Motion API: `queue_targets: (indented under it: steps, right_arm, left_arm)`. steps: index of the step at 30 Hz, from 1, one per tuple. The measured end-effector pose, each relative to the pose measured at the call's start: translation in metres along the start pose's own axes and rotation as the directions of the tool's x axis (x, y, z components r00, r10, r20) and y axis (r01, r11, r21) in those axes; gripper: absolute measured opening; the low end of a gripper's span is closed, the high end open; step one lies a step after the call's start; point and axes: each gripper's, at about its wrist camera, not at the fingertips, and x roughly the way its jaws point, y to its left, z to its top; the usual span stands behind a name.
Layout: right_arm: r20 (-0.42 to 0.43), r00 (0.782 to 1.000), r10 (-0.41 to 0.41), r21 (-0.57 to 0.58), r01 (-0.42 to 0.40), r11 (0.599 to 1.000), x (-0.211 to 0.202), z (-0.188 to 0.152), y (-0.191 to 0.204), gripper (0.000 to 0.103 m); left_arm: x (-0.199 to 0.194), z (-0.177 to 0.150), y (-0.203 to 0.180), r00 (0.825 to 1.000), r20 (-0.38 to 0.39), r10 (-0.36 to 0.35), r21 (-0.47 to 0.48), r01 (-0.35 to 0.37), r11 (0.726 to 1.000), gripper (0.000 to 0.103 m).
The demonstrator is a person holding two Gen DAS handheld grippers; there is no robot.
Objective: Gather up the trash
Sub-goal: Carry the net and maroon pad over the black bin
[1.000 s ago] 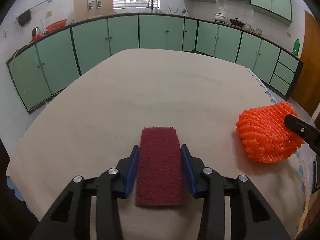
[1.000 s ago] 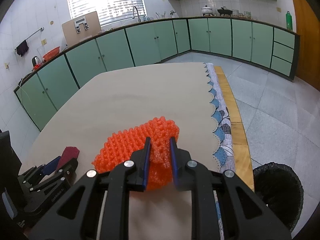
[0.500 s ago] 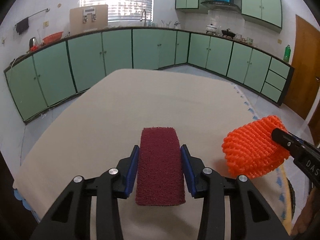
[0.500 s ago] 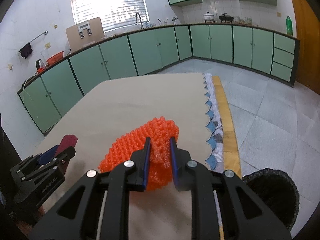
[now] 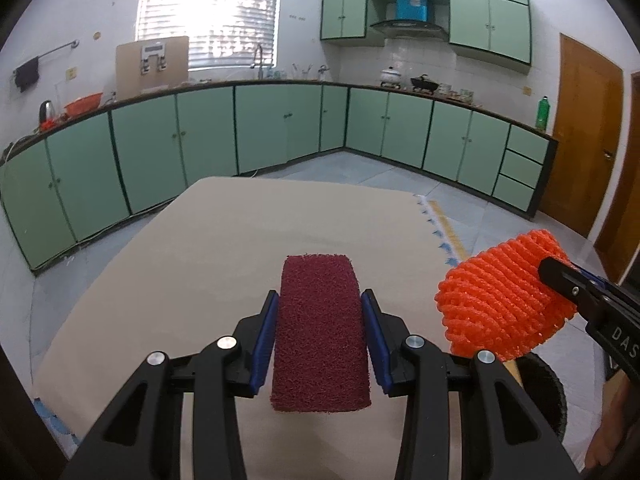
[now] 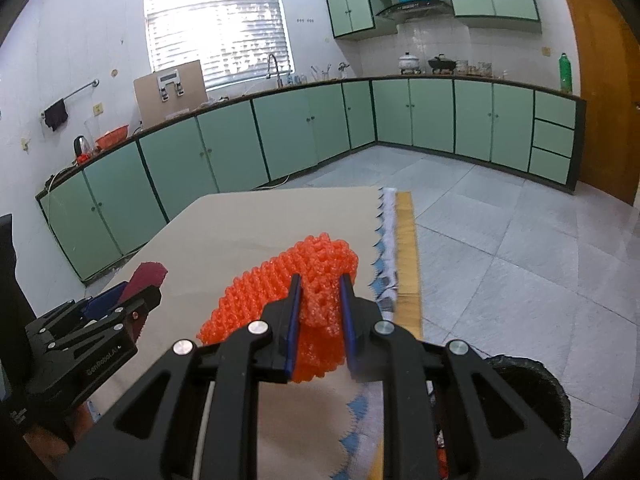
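The left gripper (image 5: 320, 312) has its blue fingers (image 5: 266, 336) pressed on both long sides of a dark red, flat, scratchy scrub pad (image 5: 320, 332). The pad is held up above the bench (image 5: 200, 248), which is covered in a plain cream cloth. The pad sticks straight out and does not droop, so it looks light and a bit stiff. It also looks rough, so it should not slip. Holding it by the long edges near the middle looks like a good way.

Further right, the right gripper (image 6: 320, 312) is squeezed tight on one end of a bright orange, bumpy foam net (image 6: 288, 288). The net is in the air near the right edge of the bench. It looks very light, soft and squashy. A pinch on a thick fold should hold it, and it will not break.

Low on the right, on the floor beside the bench, is a round black trash bin (image 6: 532, 384). Both things probably go in there.
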Motion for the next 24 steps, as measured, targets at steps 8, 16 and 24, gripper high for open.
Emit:
queue_targets:
  steps: [8, 16, 24]
  right_arm:
    - [0.036, 0.998, -0.048, 0.028, 0.047, 0.999, -0.033, 0.002, -0.029, 0.017]
    - [0.059, 0.99, -0.126, 0.073, 0.122, 0.99, -0.068, -0.007, -0.072, 0.017]
    - [0.065, 0.97, -0.232, 0.133, 0.222, 0.966, -0.102, -0.028, -0.126, 0.017]
  left_arm:
    - [-0.015, 0.004, -0.037, 0.997, 0.02, -0.072, 0.041, 0.071, 0.997, 0.041]
    - [-0.023, 0.005, -0.089, 0.985, 0.018, -0.172, 0.105, 0.169, 0.98, 0.041]
    - [-0.024, -0.005, -0.149, 0.962, -0.002, -0.272, 0.172, 0.268, 0.948, 0.041]
